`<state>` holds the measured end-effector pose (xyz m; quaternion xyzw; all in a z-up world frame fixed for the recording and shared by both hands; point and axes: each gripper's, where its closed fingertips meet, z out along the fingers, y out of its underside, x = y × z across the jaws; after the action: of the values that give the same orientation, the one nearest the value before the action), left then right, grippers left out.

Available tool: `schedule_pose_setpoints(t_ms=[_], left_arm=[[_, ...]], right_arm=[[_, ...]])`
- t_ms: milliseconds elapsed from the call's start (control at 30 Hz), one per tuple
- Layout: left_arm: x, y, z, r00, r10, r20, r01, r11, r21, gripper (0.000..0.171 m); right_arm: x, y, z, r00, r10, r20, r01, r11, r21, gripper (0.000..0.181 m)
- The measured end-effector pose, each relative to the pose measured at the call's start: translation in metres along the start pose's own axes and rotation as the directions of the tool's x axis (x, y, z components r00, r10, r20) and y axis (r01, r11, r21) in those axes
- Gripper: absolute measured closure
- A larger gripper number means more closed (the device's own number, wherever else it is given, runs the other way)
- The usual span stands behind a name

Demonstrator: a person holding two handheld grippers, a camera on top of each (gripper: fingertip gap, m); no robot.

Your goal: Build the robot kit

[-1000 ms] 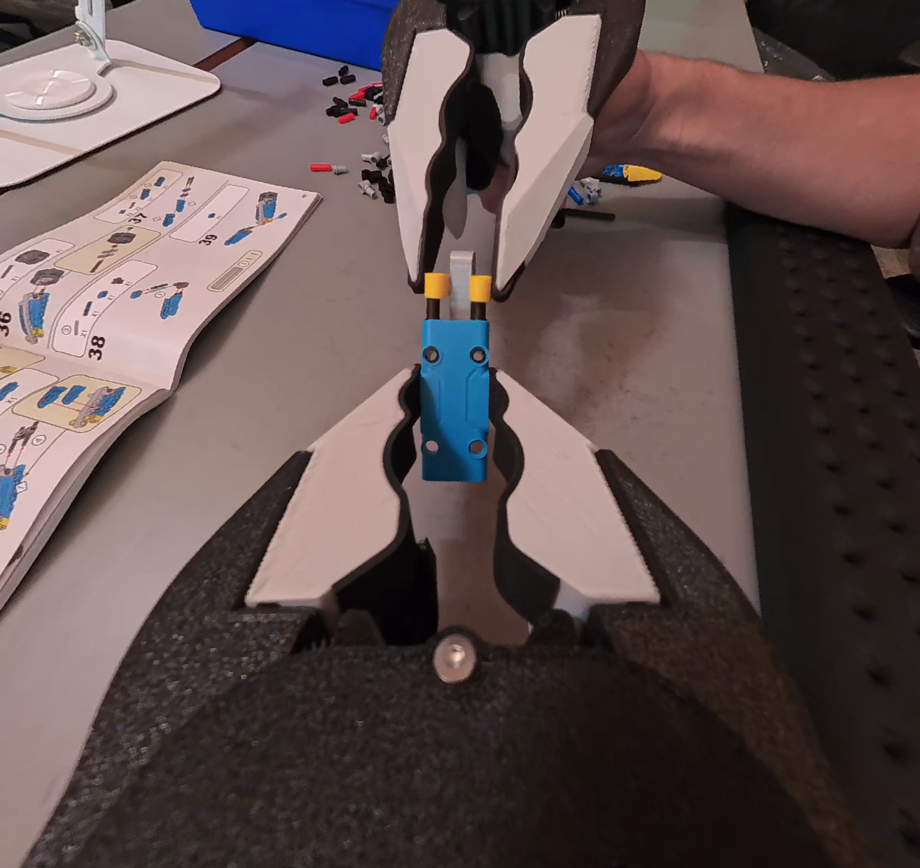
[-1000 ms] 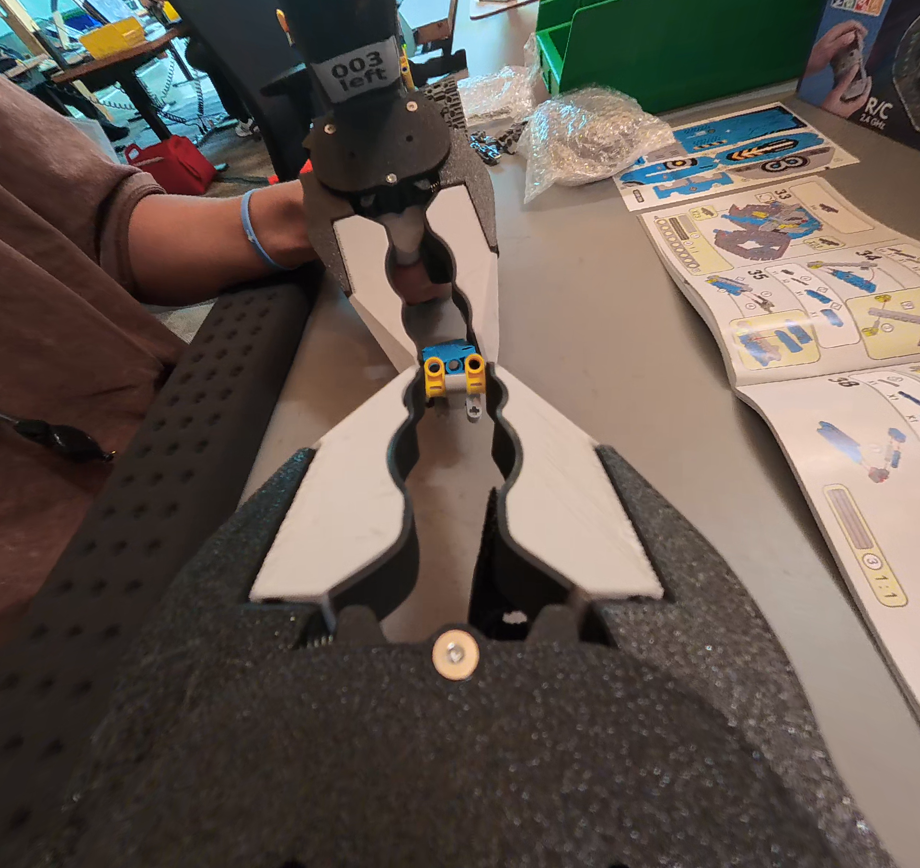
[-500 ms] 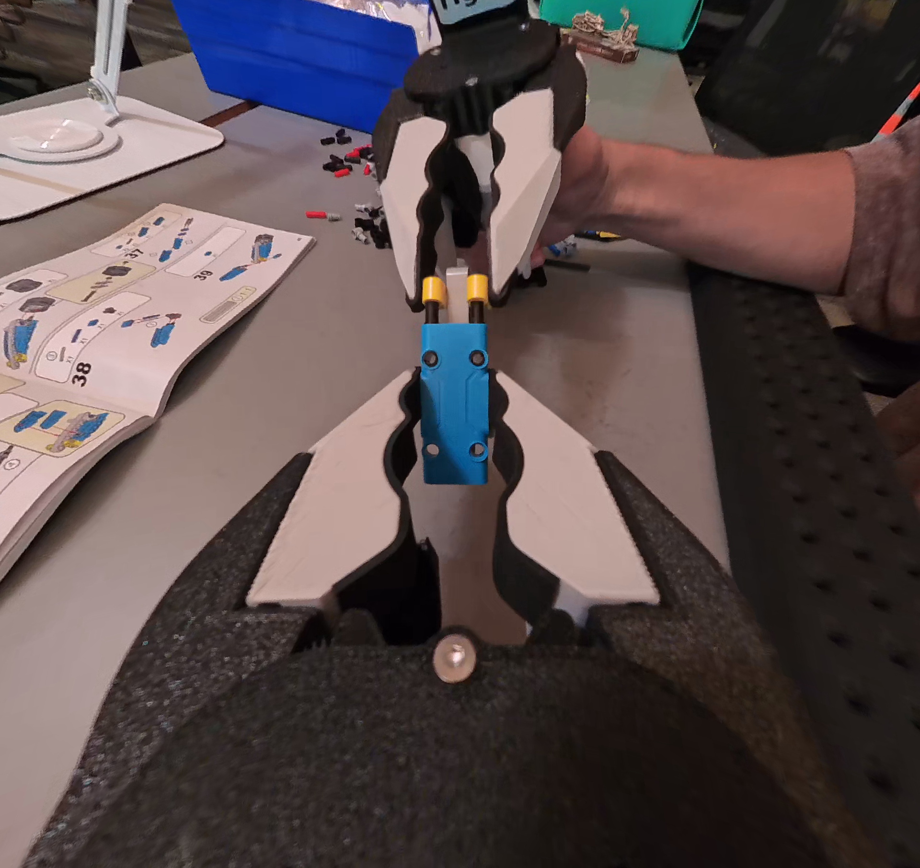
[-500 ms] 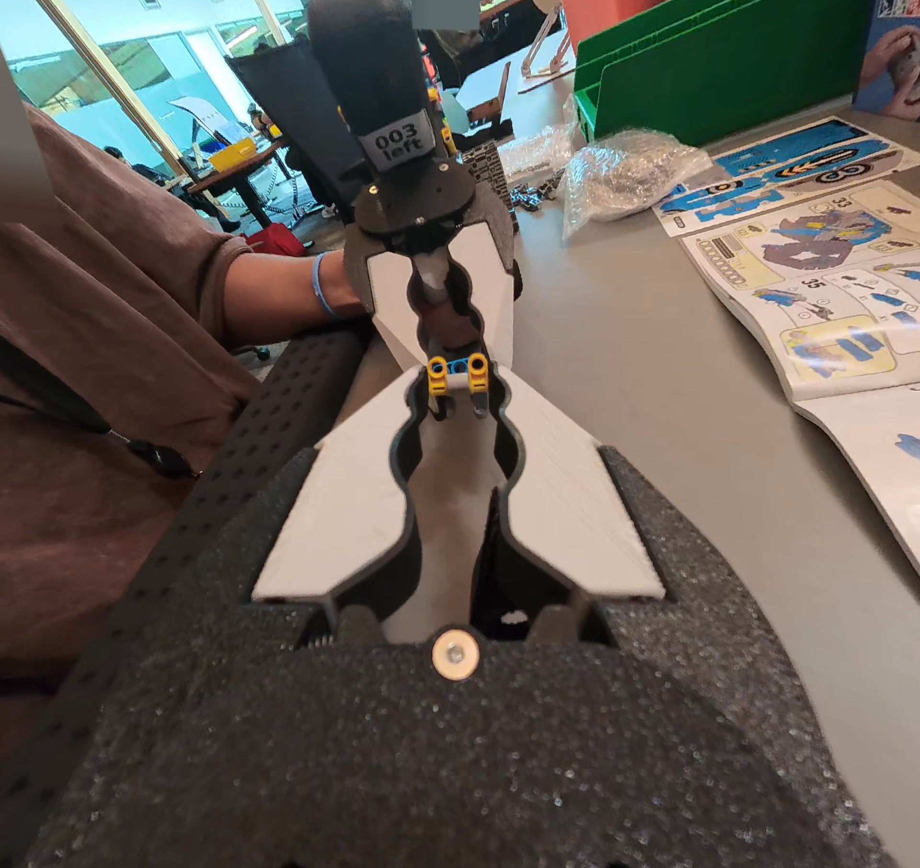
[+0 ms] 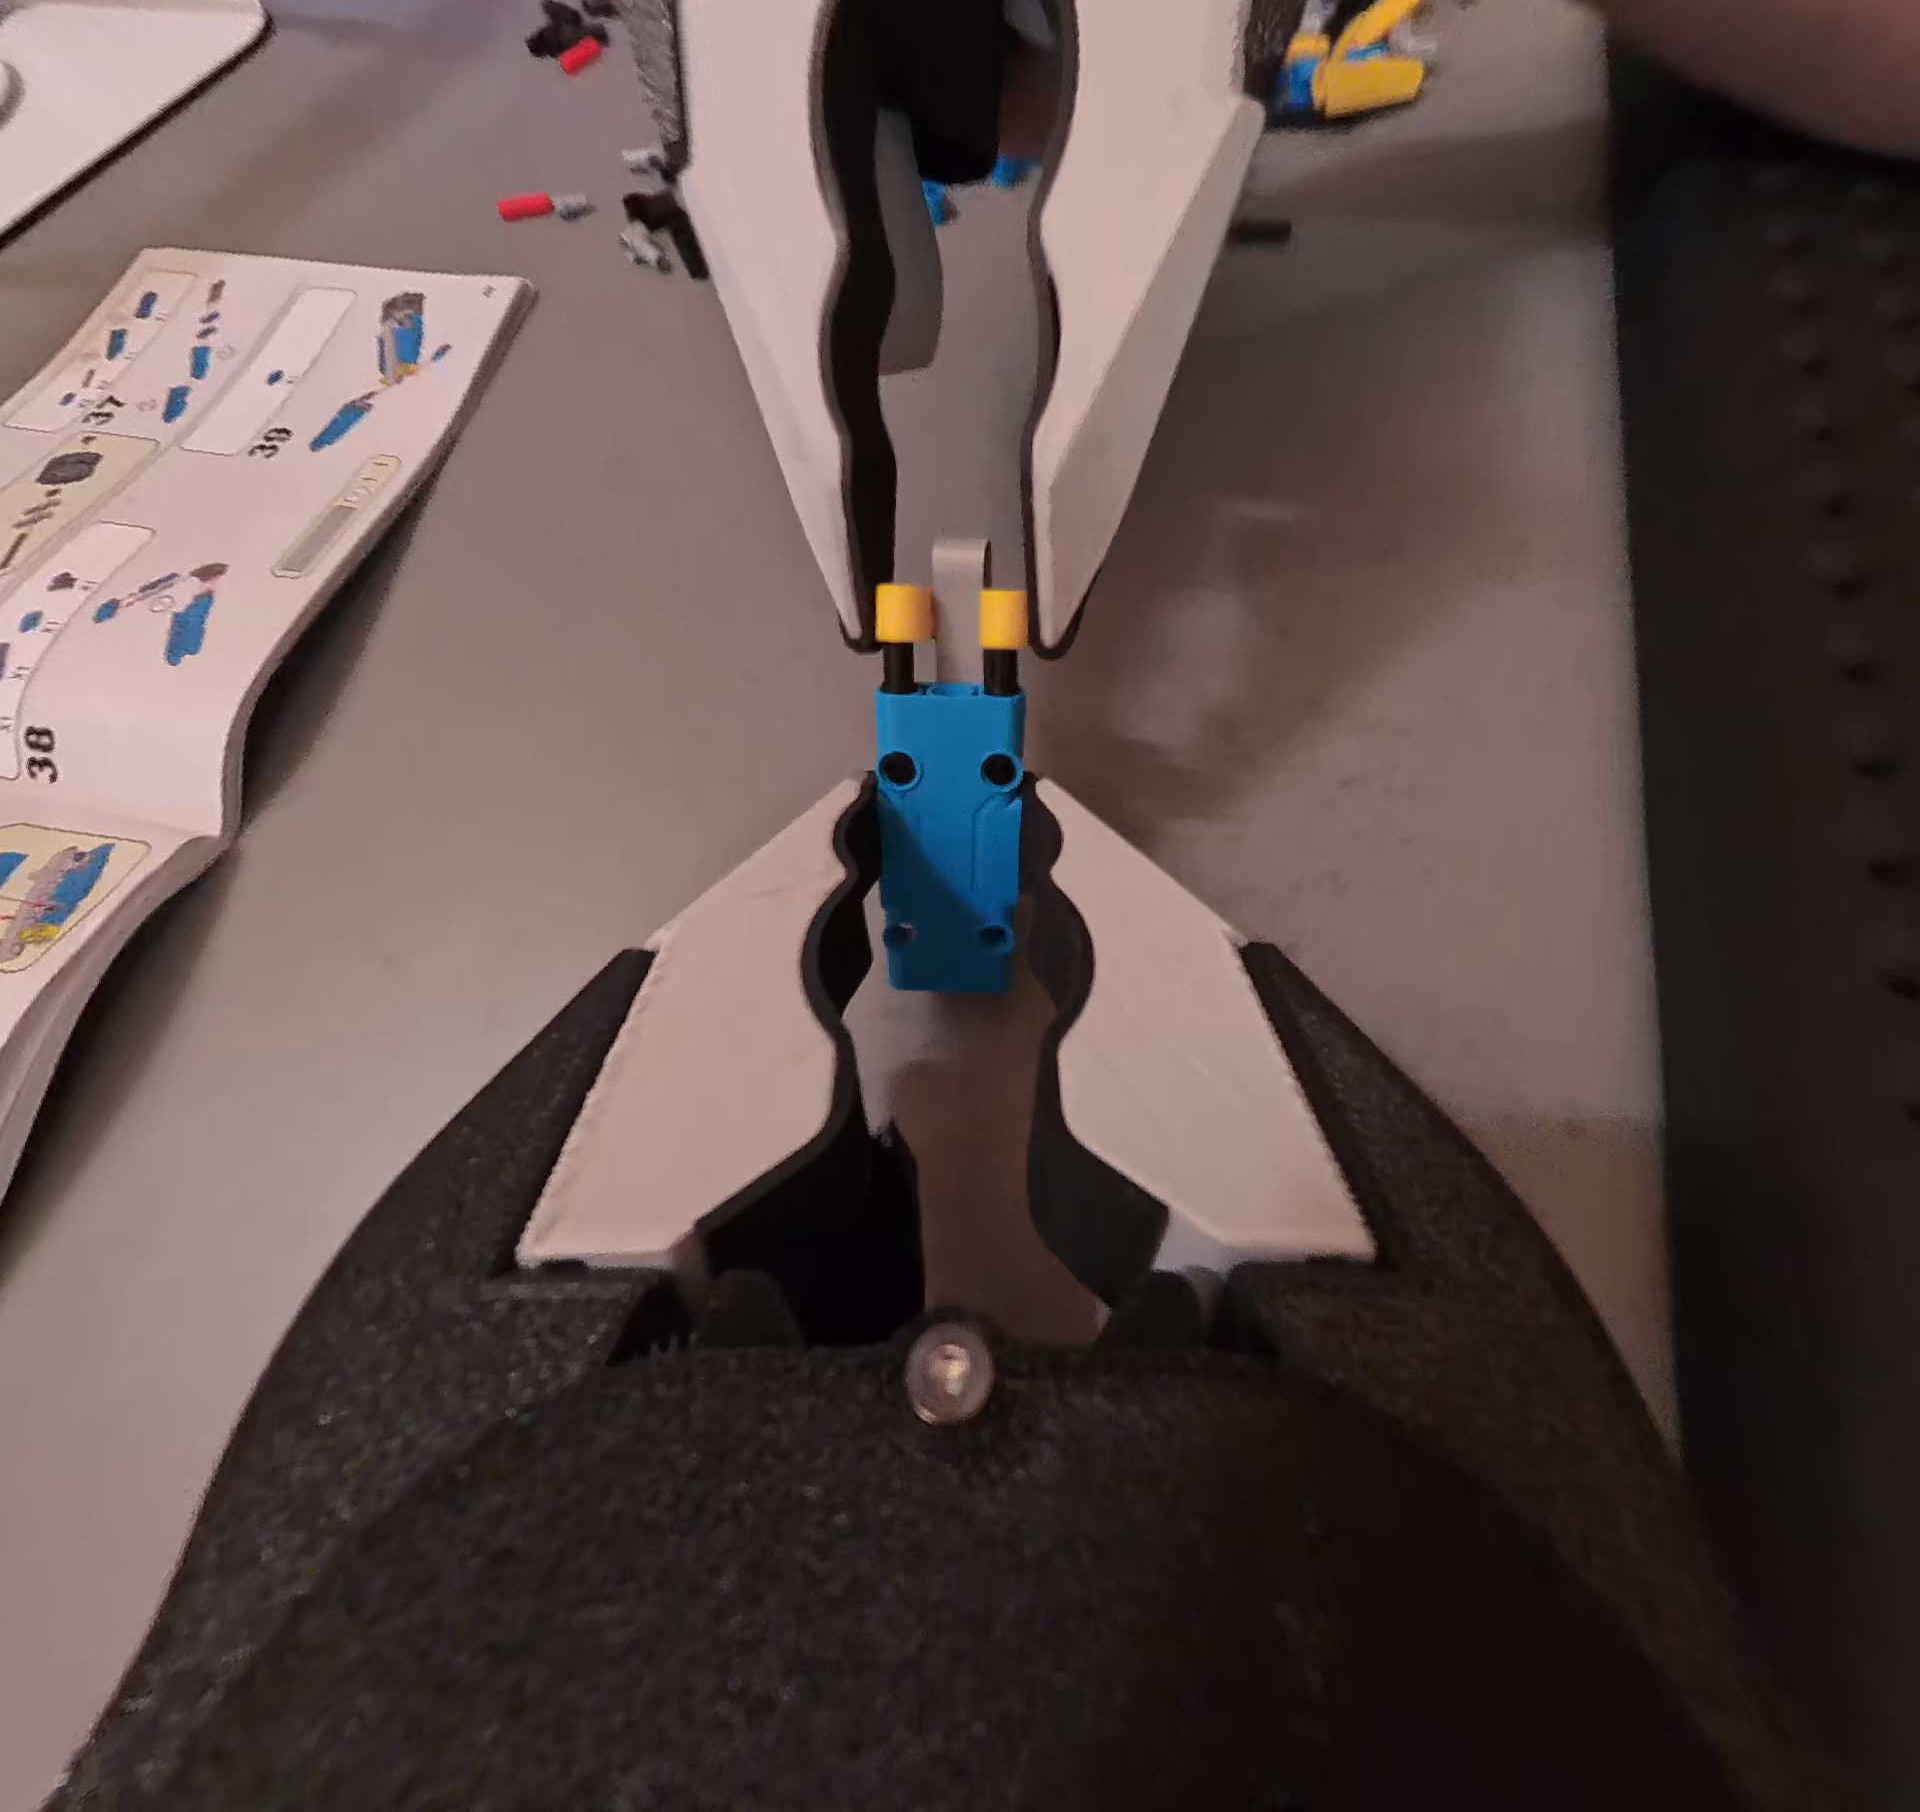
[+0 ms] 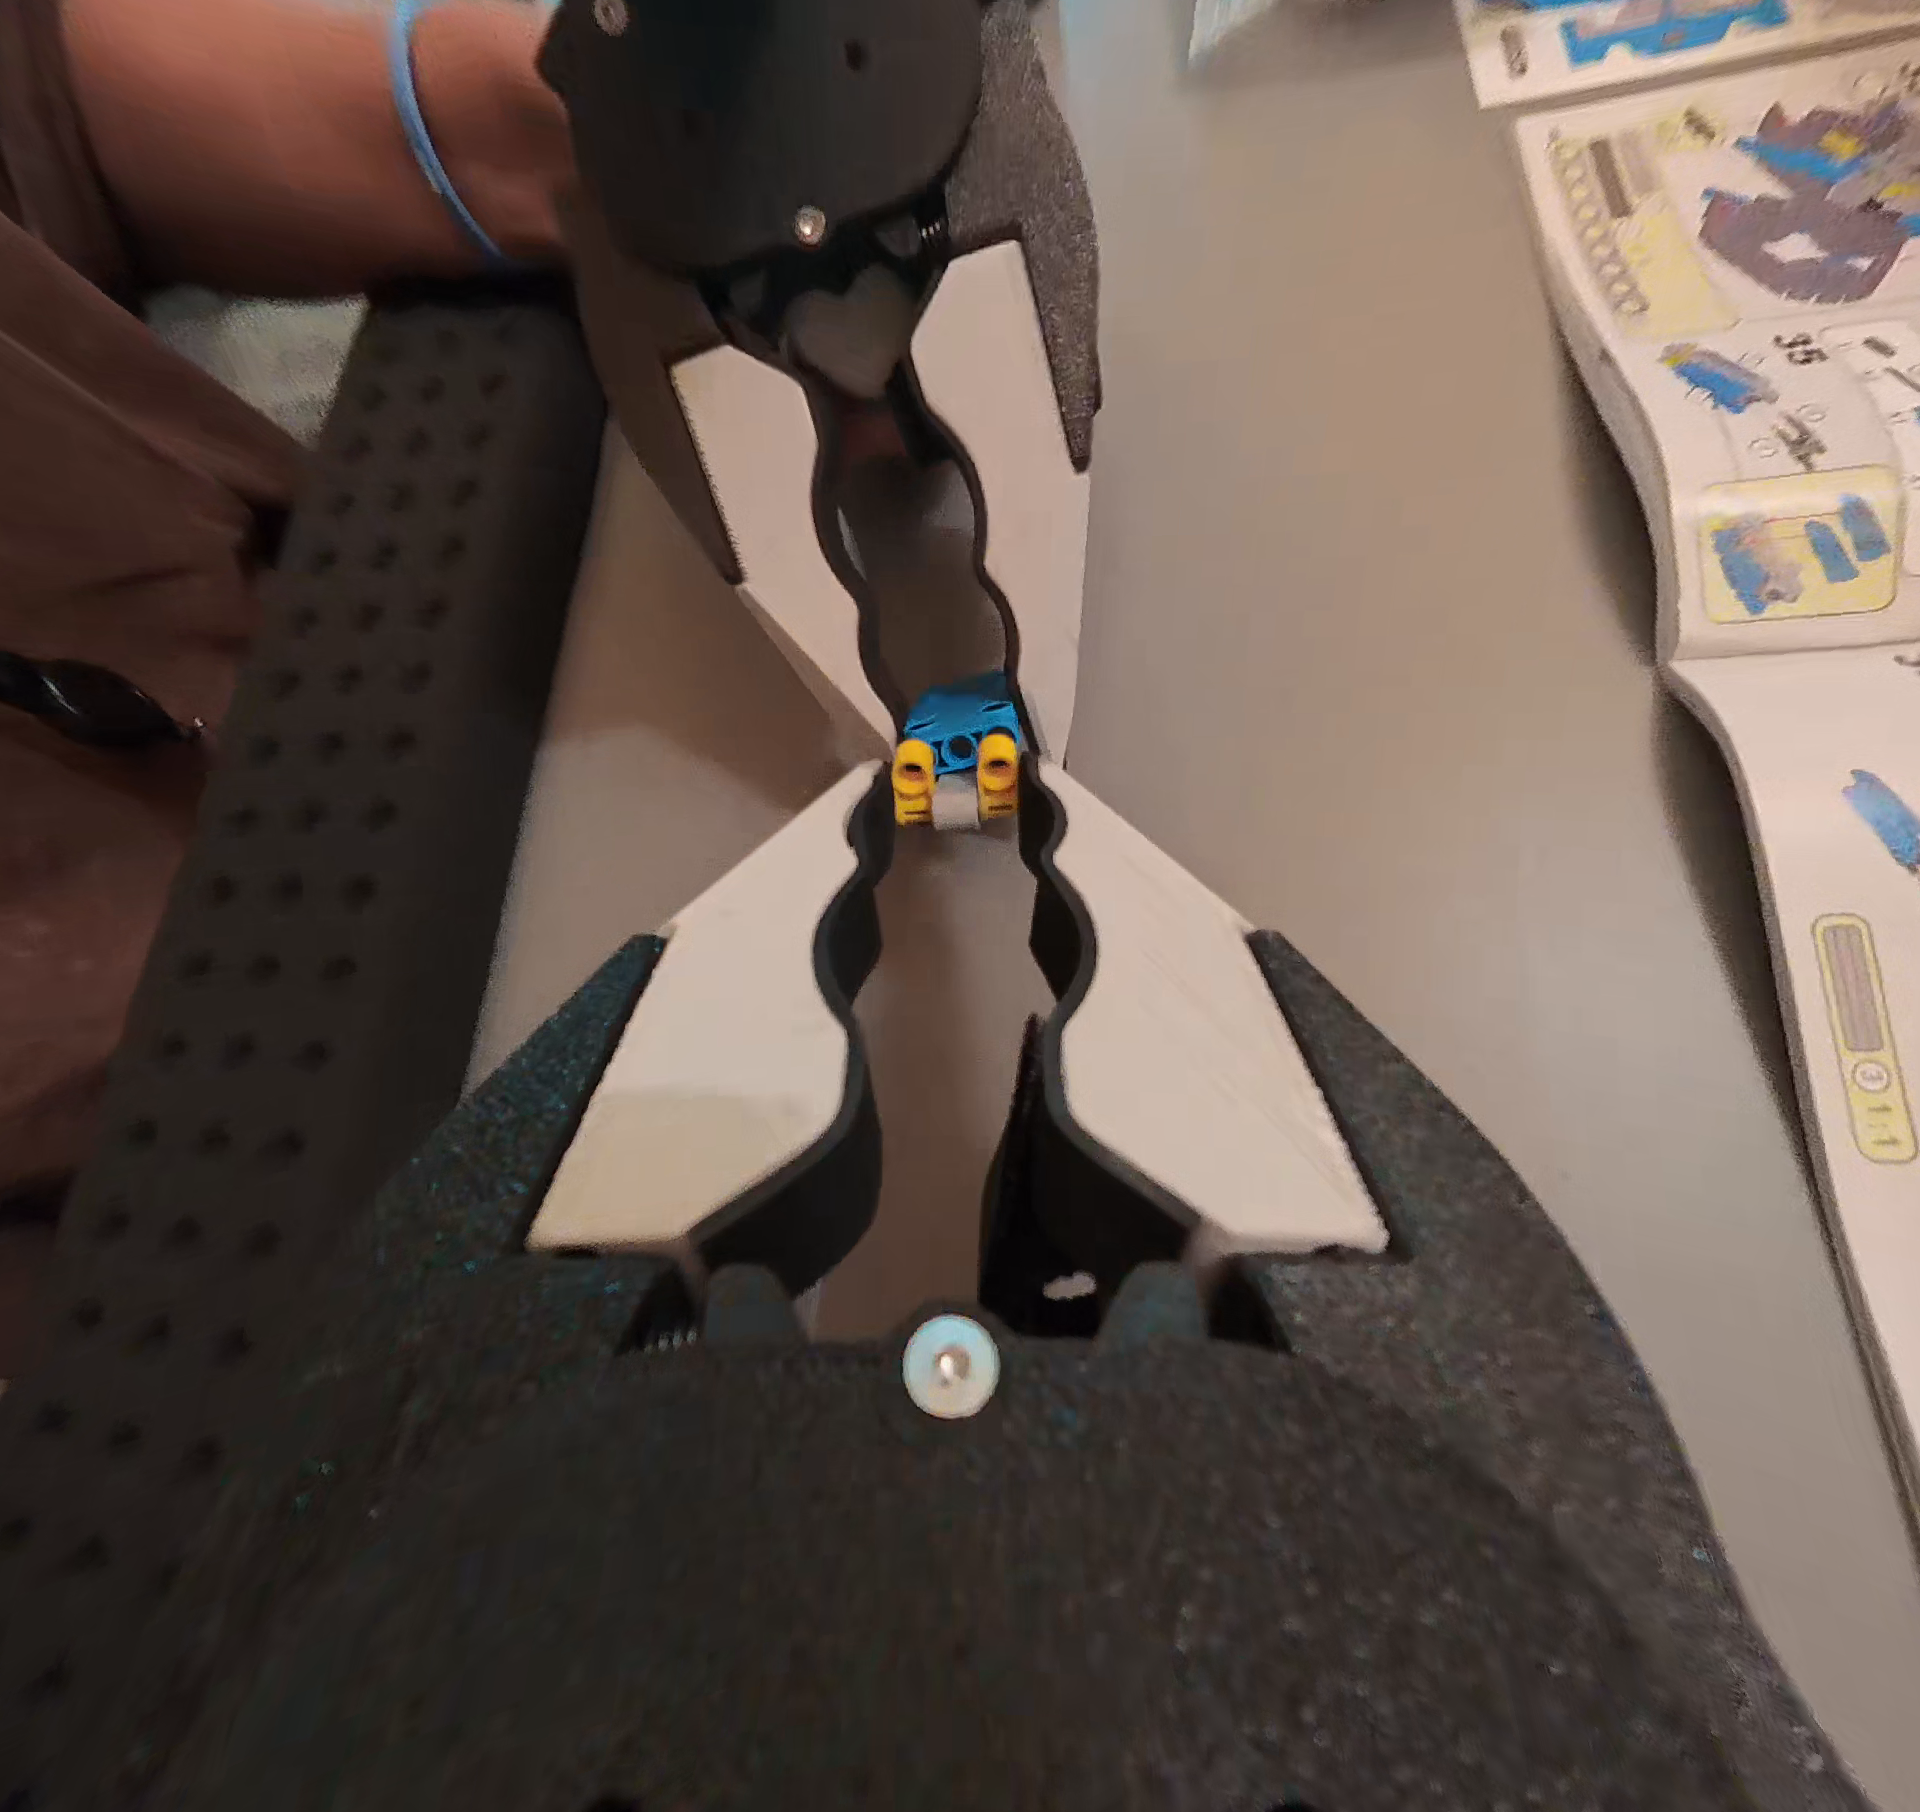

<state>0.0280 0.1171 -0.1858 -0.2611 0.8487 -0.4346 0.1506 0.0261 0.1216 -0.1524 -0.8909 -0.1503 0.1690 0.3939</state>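
Observation:
A small brick assembly is held between both grippers above the grey table [image 5: 520, 827]. My left gripper [image 5: 948, 788] is shut on its blue block [image 5: 945, 869], which sticks forward past the fingertips. Two black pins with yellow connectors [image 5: 900, 612] and a grey piece [image 5: 958, 573] stick out of the block's far end. My right gripper [image 5: 951, 635] comes from the opposite side, its tips pressed on the yellow connectors. In the right wrist view, my right gripper [image 6: 956, 788] clasps the yellow connectors [image 6: 912, 786] and the grey piece [image 6: 956, 815]. The blue block [image 6: 961, 723] sits behind, in the left gripper [image 6: 961, 713].
An open instruction booklet [image 5: 208, 536] lies on the left; it also shows in the right wrist view [image 6: 1766, 515]. Small loose parts [image 5: 566, 27] and a blue-yellow build [image 5: 1351, 48] lie farther back. A black perforated mat [image 5: 1766, 827] borders the table. A person's arm [image 6: 260, 131] holds the left gripper. Both grippers' tips are close together, under 4 cm apart.
Both grippers have tipped down toward the table and the opposite gripper now looms larger in each view. Both holds on the assembly are unchanged.

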Motion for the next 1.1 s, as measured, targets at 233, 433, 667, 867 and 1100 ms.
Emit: schedule_pose_setpoints(t_ms=[233, 433, 667, 867, 1100], left_arm=[[0.0045, 0.0032, 0.0039, 1.000, 0.021, -0.015, -0.021, 0.999, -0.027, 0.148], [0.0037, 0.0030, 0.0055, 1.000, 0.003, -0.021, -0.004, 1.000, -0.029, 0.147], [0.0035, -0.0054, -0.0005, 0.999, -0.018, -0.035, 0.019, 0.999, 0.033, 0.146], [0.0040, -0.0047, 0.0017, 1.000, 0.005, -0.022, -0.005, 1.000, 0.021, 0.148], [0.0017, -0.0032, 0.0028, 1.000, -0.010, -0.016, 0.010, 1.000, 0.009, 0.148]], right_arm=[[-0.0055, -0.0015, 0.0055, 0.997, -0.002, 0.074, 0.008, 0.997, -0.077, 0.158], [-0.0038, 0.0029, 0.0032, 0.998, -0.017, 0.053, 0.032, 0.960, -0.277, 0.158], [-0.0014, 0.0004, 0.0065, 0.996, -0.006, 0.089, 0.029, 0.966, -0.258, 0.158], [-0.0017, 0.0031, 0.0070, 0.986, 0.032, 0.162, 0.006, 0.973, -0.229, 0.158], [0.0007, 0.0051, 0.0092, 0.960, 0.074, 0.271, -0.022, 0.982, -0.188, 0.158]])
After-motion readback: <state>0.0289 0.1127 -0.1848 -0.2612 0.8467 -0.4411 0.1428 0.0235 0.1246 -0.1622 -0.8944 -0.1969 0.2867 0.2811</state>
